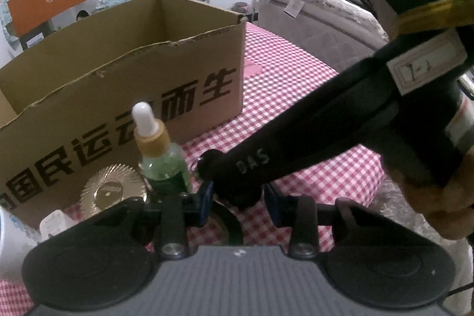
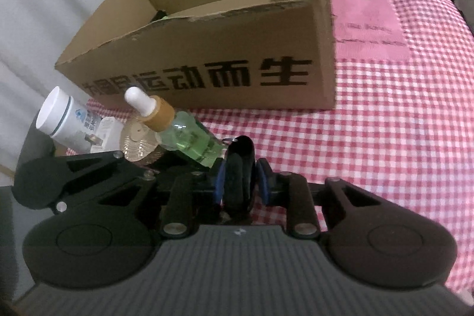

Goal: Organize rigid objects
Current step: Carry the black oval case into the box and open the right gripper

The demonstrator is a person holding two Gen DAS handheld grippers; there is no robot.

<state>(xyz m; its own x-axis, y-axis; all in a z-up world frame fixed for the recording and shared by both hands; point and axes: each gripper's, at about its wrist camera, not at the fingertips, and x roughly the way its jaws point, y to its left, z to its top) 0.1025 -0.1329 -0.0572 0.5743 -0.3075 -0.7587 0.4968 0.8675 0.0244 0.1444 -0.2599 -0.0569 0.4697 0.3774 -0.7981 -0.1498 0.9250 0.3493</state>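
Black, the oval object (image 2: 238, 168) sits clamped edgewise in the right gripper (image 2: 240, 179), while the left gripper (image 1: 238, 205) flanks it without clear contact, presumably bound for the cardboard box (image 2: 237, 55).

Red-and-white checked cloth (image 2: 385, 138), brown cardboard box (image 2: 237, 49) with black lettering, green dropper bottle (image 2: 189, 138), white-capped.

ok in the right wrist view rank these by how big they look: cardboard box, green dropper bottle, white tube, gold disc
1. cardboard box, by far the largest
2. green dropper bottle
3. white tube, close to the bottle; its lower end is hidden by the left claw's linkage, so this order is unsure
4. gold disc, smallest showing, partly hidden behind the bottle
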